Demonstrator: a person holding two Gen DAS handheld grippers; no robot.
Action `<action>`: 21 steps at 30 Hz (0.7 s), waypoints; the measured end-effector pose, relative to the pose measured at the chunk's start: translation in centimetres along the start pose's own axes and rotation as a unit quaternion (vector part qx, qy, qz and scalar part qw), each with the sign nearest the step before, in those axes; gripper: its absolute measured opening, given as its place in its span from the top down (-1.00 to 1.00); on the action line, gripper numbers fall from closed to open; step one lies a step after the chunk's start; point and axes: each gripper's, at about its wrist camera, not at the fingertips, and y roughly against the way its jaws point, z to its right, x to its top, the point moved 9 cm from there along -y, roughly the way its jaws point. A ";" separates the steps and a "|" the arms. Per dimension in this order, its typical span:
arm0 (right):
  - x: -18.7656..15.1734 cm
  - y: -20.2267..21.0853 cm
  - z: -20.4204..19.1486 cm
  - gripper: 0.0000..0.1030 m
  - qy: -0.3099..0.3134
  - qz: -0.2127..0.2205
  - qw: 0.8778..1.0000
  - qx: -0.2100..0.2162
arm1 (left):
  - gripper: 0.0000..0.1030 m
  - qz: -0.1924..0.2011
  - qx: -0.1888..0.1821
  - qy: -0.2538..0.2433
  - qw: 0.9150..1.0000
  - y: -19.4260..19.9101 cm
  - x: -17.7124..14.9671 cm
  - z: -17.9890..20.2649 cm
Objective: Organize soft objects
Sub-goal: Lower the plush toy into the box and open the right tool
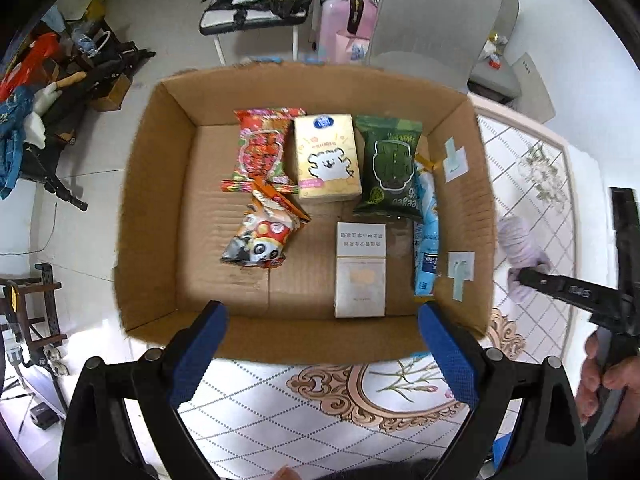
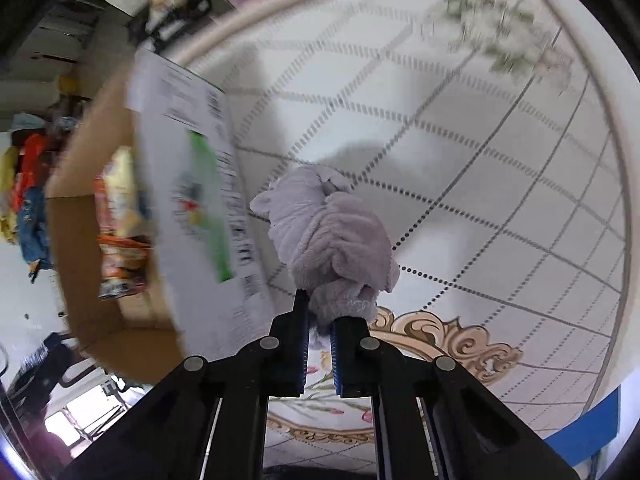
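An open cardboard box [image 1: 156,216] sits on the patterned table and holds snack packets and small cartons. My left gripper [image 1: 322,344] is open and empty, its blue pads over the box's near wall. My right gripper [image 2: 319,320] is shut on a lilac fluffy cloth [image 2: 332,232], held above the table just right of the box. In the left wrist view the cloth [image 1: 520,240] and the right gripper [image 1: 528,278] show to the right of the box. The box [image 2: 80,280] fills the left of the right wrist view, blurred.
Inside the box lie a red packet [image 1: 262,148], a yellow carton [image 1: 326,156], a green packet [image 1: 390,164], a panda packet [image 1: 262,236], a white carton [image 1: 360,270] and a blue packet [image 1: 426,236]. A grey chair [image 1: 432,20] stands behind the table.
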 end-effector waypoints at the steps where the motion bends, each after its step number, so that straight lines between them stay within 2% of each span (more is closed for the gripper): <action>1: 0.1 1.5 -0.7 0.81 0.008 0.011 1.000 0.007 | -0.89 0.005 -0.003 0.002 1.000 0.7 -0.1 -0.2; 6: -0.4 8.3 -6.3 0.81 0.075 0.051 0.995 0.047 | -0.89 0.042 0.006 0.013 0.999 5.3 -0.1 -2.5; 10: -1.7 10.4 -12.2 0.81 0.125 0.053 0.987 0.082 | -0.89 0.060 0.023 0.026 0.998 7.0 0.0 -4.8; 15: -3.4 8.6 -18.4 0.81 0.175 0.035 0.980 0.093 | -0.89 0.050 0.026 0.052 0.997 5.6 0.2 -7.4; 21: -4.5 4.3 -22.8 0.81 0.202 0.005 0.976 0.078 | -0.89 0.022 0.029 0.089 0.995 2.1 0.3 -10.0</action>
